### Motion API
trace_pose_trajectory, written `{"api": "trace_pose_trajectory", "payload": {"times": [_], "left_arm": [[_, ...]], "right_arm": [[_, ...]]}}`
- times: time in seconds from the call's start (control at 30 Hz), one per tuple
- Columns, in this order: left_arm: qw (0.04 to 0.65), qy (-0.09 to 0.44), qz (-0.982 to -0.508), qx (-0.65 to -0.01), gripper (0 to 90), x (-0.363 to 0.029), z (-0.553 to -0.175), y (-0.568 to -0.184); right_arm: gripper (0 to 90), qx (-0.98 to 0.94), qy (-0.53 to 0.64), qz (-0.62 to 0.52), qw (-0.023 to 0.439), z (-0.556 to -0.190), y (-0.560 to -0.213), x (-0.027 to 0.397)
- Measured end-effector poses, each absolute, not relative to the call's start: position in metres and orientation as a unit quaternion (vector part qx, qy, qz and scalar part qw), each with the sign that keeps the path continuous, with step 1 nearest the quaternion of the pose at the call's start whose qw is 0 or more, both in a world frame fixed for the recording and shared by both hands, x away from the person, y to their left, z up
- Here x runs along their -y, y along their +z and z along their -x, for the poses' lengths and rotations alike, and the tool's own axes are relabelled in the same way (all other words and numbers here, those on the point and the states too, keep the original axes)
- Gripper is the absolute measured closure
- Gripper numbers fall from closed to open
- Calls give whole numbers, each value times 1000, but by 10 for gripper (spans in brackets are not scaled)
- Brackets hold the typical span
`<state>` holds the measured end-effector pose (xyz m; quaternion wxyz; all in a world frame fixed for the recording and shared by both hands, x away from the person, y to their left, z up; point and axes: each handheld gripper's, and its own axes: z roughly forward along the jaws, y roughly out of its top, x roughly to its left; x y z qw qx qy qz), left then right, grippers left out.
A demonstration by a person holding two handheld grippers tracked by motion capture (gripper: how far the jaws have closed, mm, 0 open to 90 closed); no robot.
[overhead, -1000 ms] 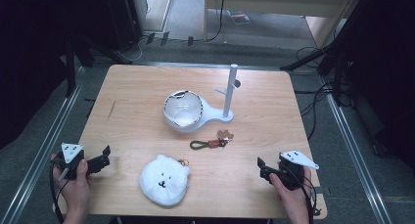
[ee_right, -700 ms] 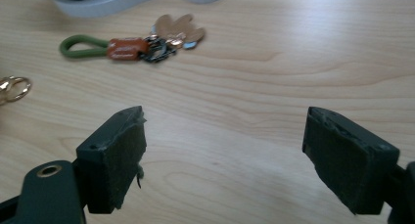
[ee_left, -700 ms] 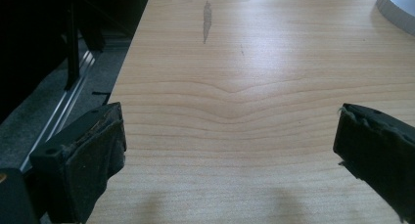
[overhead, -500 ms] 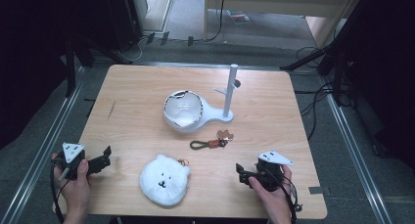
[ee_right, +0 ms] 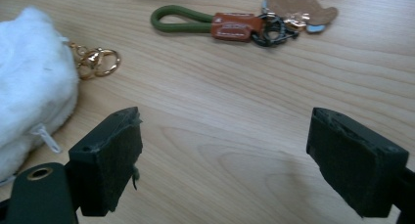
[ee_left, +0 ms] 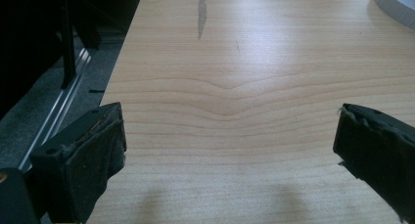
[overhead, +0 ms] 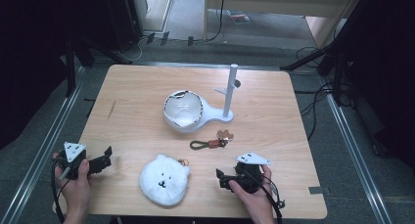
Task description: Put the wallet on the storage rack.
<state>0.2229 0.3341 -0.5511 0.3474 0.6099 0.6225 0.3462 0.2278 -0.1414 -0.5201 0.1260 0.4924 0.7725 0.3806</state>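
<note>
Two open tools wait over the bench: the right tool (overhead: 221, 178), jaws just widening with nothing between them, nears the keyring (ee_right: 230, 25), seemingly to grab it, beside the plush toy (overhead: 164, 179); left tool (overhead: 105, 156) idles.

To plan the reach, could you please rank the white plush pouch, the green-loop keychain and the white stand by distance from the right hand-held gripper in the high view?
From the right hand-held gripper:
1. Green-loop keychain, just beyond it.
2. White plush pouch, to its left.
3. White stand, farthest back.
</note>
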Motion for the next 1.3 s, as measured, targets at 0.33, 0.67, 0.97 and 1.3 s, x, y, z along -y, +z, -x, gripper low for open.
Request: {"api": "trace_pose_trajectory", "payload": {"times": [0.33,0.67,0.97,1.3], "left_arm": [[348,345,-609,-624,0,-334,-223,-551],[345,344,-611,-624,0,-334,-223,-551],[345,342,-611,-625,0,-334,-224,-551],[343,343,-612,-624,0,-334,-224,-551]], "right_arm": [[134,-783,394,-474,90,-220,-515,110],[134,-803,386,-450,60,-213,-521,79],[133,-811,389,-435,43,-208,-525,56],[132,-816,392,-424,33,-205,-529,35]]}}
